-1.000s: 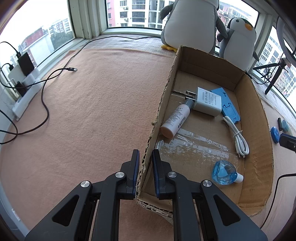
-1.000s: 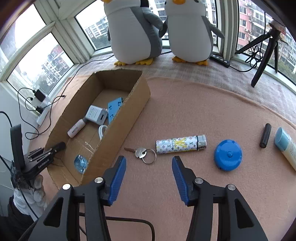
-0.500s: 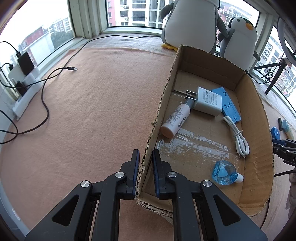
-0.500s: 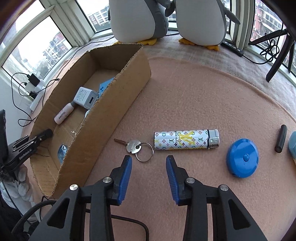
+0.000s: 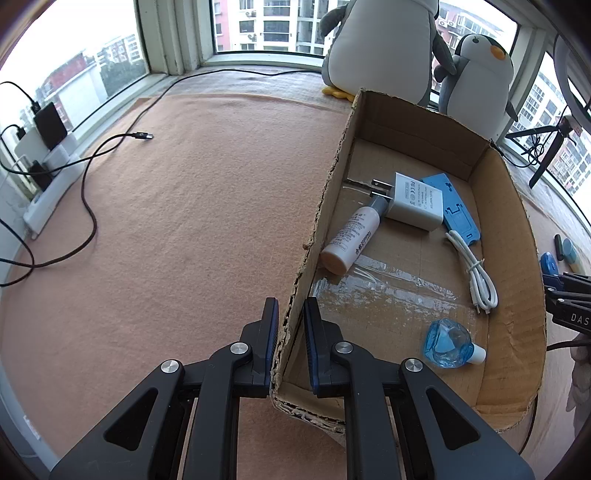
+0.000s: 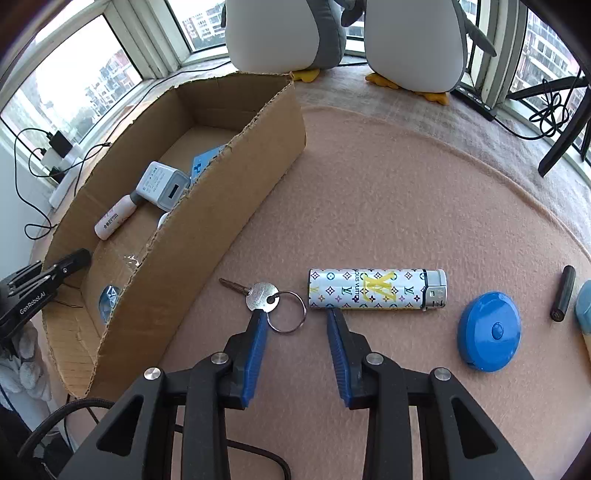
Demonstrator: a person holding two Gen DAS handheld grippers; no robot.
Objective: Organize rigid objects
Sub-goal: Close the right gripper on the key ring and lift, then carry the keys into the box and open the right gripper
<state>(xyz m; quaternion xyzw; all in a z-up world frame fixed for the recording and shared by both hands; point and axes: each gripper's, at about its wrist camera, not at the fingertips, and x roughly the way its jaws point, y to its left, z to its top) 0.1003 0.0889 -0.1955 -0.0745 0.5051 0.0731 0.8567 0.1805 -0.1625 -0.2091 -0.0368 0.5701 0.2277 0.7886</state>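
My left gripper point(image 5: 291, 321) is shut on the near end of the left wall of the cardboard box point(image 5: 517, 258). Inside the box lie a white charger point(image 5: 415, 201), a small white bottle point(image 5: 351, 236), a blue stand point(image 5: 454, 206), a white cable point(image 5: 476, 273) and a clear blue bottle point(image 5: 447, 341). On the mat right of the box point(image 6: 221, 221), my right gripper point(image 6: 295, 314) is open and low. Its left fingertip touches a silver key point(image 6: 260, 295), and the key's ring point(image 6: 286, 314) lies between the fingers. A patterned lighter point(image 6: 376, 290) lies just beyond the right fingertip.
A round blue tape measure point(image 6: 489, 330), a black cylinder point(image 6: 563, 291) and a pale blue tube end point(image 6: 585, 306) lie to the right. Two plush penguins point(image 6: 280, 33) stand behind the box. A tripod point(image 6: 561, 136) is at the far right, and cables point(image 5: 88, 206) trail at the left.
My right gripper has come down and forward to the key and narrowed its opening, so the key ring now lies between its tips. The left gripper and the box have stayed still.
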